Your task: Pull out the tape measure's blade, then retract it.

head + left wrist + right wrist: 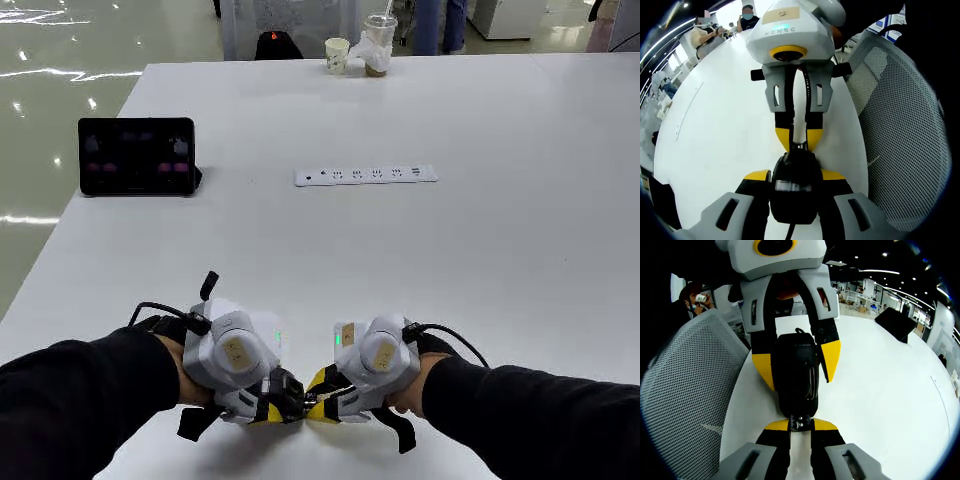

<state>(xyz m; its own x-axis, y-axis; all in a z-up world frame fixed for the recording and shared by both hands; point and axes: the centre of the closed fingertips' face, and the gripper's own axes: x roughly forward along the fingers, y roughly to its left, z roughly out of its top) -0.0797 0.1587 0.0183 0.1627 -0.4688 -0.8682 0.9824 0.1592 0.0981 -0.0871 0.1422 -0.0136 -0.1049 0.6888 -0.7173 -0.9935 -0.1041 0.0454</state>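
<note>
Desk (480,250), far edge, middle: a short cup (337,52), with a taller cup (379,35) just right of it. Left side, farther half: tablet (137,155) propped upright. Centre: power strip (366,175) lying flat, right of the tablet and well apart from it. Near edge: left tool (270,408) and right tool (320,402) tip to tip, tape measure (287,392) between them, its body in the left tool's jaws. Mesh chair (685,390) just off the near edge.

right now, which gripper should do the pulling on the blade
Right. The right gripper is shut on the blade tip at the case mouth, while the left gripper clamps the tape measure body and can likely anchor it.
</note>
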